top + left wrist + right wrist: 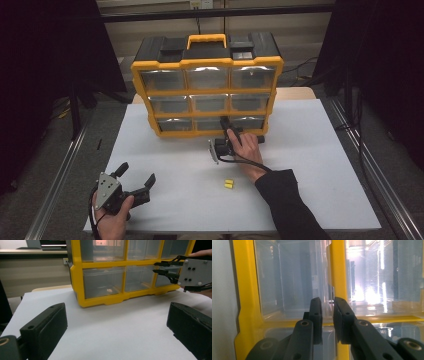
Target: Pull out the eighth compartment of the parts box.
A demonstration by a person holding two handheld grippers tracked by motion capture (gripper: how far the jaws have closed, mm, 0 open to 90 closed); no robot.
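Observation:
A yellow and black drawer organiser [206,92] with clear drawers stands at the back of the white table [310,175]. My right gripper [226,124] reaches its bottom row at the middle drawer [210,123]. In the right gripper view the jaws [327,302] stand nearly together before a yellow divider [338,270], with the drawer's clear lip in the slim gap between them; a sliver of space still shows beside one pad. The left gripper view shows this gripper [160,267] from the side. My left gripper [136,173] rests near the front left edge, open and holding nothing [116,315].
Two small yellow pieces [228,184] lie on the table in front of the right hand. A small pale item [109,290] sits inside the bottom left drawer. A black carry handle area tops the organiser [206,41]. Dark curtains and floor rails flank the table.

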